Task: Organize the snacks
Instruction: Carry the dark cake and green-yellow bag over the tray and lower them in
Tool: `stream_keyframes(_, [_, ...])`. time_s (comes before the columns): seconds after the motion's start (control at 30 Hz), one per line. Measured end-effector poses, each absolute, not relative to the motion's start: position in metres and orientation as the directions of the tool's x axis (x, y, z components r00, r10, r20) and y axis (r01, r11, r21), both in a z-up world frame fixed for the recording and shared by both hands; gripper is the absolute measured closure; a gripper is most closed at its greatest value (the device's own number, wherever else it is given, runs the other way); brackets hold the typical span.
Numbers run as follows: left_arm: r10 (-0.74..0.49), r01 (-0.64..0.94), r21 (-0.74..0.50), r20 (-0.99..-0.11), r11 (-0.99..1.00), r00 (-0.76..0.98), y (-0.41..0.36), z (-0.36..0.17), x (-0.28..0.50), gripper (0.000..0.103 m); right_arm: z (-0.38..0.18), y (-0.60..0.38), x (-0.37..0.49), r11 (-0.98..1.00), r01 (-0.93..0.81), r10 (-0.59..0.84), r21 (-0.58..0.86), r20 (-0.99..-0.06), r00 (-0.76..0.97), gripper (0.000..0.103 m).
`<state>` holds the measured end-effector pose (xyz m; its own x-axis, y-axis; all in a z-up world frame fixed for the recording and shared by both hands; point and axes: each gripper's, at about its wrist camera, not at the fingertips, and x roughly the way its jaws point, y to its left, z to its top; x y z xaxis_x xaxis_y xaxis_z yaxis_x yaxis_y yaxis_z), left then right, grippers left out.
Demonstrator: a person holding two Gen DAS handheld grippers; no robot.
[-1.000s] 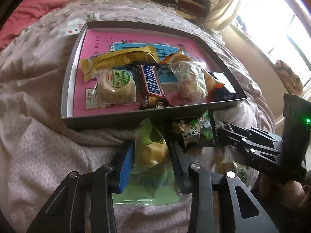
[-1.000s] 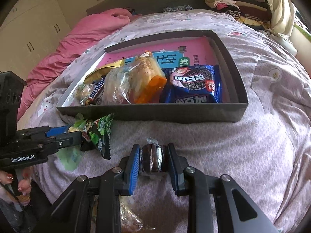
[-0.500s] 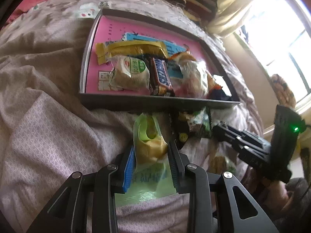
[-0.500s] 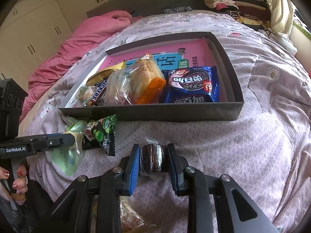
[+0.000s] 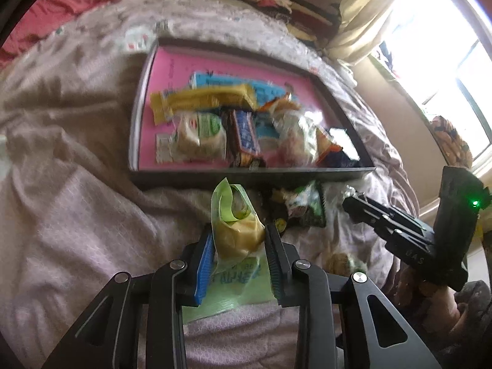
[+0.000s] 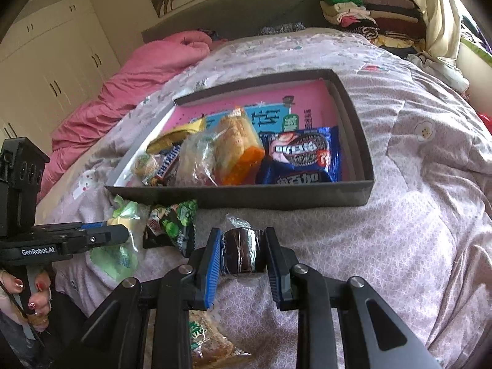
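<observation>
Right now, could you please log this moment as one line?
left gripper: shut on green bag | right gripper: shut on brown cake | tray: ahead

Daylight is pouring through the window (image 5: 446, 58), blowing it out white; the left view is smearing with motion blur, while fisheye bending is darkening both pictures' corners.

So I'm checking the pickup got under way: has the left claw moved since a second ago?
Yes. In the right wrist view the left claw, shut on the green packet, has drawn back leftward from the dark green snack bag.
</observation>
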<state>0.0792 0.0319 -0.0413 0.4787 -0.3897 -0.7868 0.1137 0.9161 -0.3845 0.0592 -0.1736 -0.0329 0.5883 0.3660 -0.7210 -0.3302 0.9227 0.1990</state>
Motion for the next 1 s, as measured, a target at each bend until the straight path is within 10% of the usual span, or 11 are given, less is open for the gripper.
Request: stream_keyframes(1.0, [-0.309, 0.096, -0.328, -0.695, 0.94, 0.65, 0.036, 0.022, 0.108, 0.071, 0.008, -0.213, 0.08, 0.934, -0.271, 0.358, 0.234, -0.585, 0.728, 0.075])
